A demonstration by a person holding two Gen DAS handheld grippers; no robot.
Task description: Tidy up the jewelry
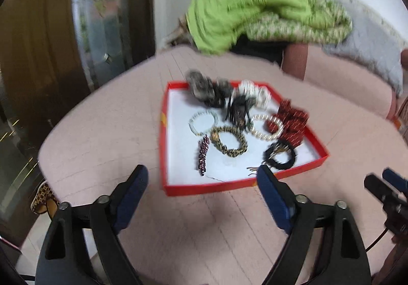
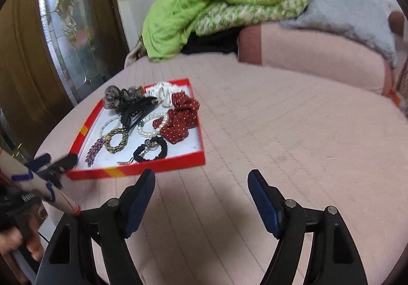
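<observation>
A red tray (image 1: 204, 187) with a white floor lies on a pink bed (image 1: 114, 119). It holds several pieces: a pearl bracelet (image 1: 267, 127), a gold-black bracelet (image 1: 229, 142), a red dotted scrunchie (image 1: 293, 119), a black hair tie (image 1: 280, 155), a black claw clip (image 1: 237, 109) and a dark red beaded piece (image 1: 203, 155). My left gripper (image 1: 202, 178) is open and empty just before the tray's near edge. My right gripper (image 2: 201, 183) is open and empty over the bed, right of the tray (image 2: 137, 169). The scrunchie (image 2: 182, 119) and pearl bracelet (image 2: 153, 124) show there too.
A green blanket (image 1: 250, 10) and a grey cloth (image 1: 369, 48) are heaped at the bed's far side beside a pink bolster (image 2: 318, 55). A wooden door with glass (image 1: 51, 30) stands at left. A patterned slipper (image 1: 43, 198) lies off the bed's left edge.
</observation>
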